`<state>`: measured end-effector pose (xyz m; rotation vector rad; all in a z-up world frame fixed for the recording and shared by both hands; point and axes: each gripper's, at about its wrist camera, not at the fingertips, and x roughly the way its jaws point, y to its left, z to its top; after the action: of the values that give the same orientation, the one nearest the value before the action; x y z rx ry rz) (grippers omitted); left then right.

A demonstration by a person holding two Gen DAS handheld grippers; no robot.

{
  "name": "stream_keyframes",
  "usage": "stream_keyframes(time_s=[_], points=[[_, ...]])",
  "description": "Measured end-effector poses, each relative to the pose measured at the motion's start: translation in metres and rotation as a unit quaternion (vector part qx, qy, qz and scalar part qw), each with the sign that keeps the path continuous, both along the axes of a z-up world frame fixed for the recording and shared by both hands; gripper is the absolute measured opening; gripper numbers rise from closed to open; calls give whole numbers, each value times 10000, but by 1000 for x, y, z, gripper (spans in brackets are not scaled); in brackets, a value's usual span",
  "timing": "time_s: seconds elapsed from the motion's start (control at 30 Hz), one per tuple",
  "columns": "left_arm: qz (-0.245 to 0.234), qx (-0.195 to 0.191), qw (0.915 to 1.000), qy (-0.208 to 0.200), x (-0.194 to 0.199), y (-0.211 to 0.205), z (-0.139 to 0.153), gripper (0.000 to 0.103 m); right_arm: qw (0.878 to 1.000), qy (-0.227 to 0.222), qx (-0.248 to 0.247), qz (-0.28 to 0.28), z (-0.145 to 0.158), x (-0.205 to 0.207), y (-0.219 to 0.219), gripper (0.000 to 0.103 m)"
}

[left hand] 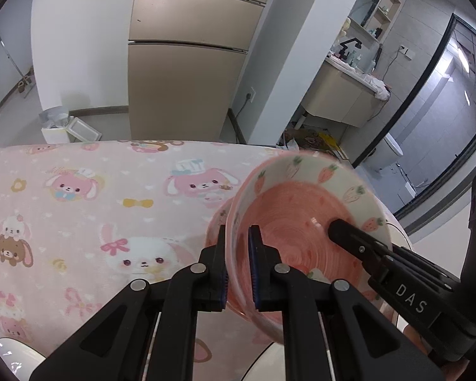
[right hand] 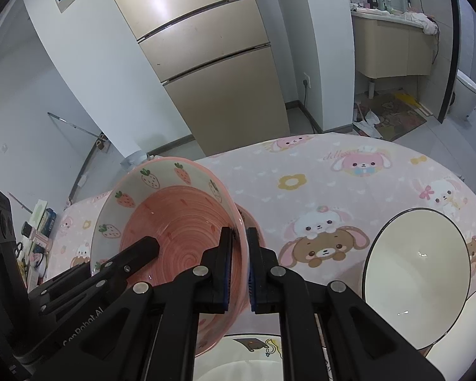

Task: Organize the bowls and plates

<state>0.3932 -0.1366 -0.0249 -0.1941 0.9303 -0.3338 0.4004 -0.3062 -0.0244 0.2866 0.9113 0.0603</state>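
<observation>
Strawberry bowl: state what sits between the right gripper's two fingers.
The strawberry bowl's own wall and rim. In the right wrist view the right gripper is shut on that edge, one finger inside, one outside.

hidden: illustrated plate (right hand: 257, 347) under gripper | cut off: white bowl (right hand: 466, 324) at edge

Strawberry bowl (right hand: 174, 222) left of white bowl (right hand: 417, 273), fridge (right hand: 206, 63) behind table (right hand: 333, 184).

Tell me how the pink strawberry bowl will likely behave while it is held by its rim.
The strawberry bowl looks like glazed ceramic: probably rigid, breakable if dropped. Its glossy glaze may be slippery under the pads. The left gripper and right gripper clamp opposite rims, so tipping seems unlikely.
</observation>
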Motion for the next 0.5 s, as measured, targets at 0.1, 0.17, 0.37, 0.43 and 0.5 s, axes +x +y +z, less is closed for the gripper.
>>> stream_keyframes(time_s=[0.1,0.17,0.37,0.43,0.5], points=[[18,30,10000,-9,1,2,-2,8,10000,17,46,4,-1,0,-1,9],[23,147,9999,-1,1,0,-4,7,10000,21,56,2,-2,0,-2,9],[35,278,9996,-24,2,-6,-9,7,10000,60,-45,-1,-6,2,-1,9],[35,282,9996,-40,2,-7,-11,7,9999,70,-78,-5,-7,2,0,9],[28,271,9996,-36,2,-6,-11,7,9999,76,-135,-17,-8,3,1,9]])
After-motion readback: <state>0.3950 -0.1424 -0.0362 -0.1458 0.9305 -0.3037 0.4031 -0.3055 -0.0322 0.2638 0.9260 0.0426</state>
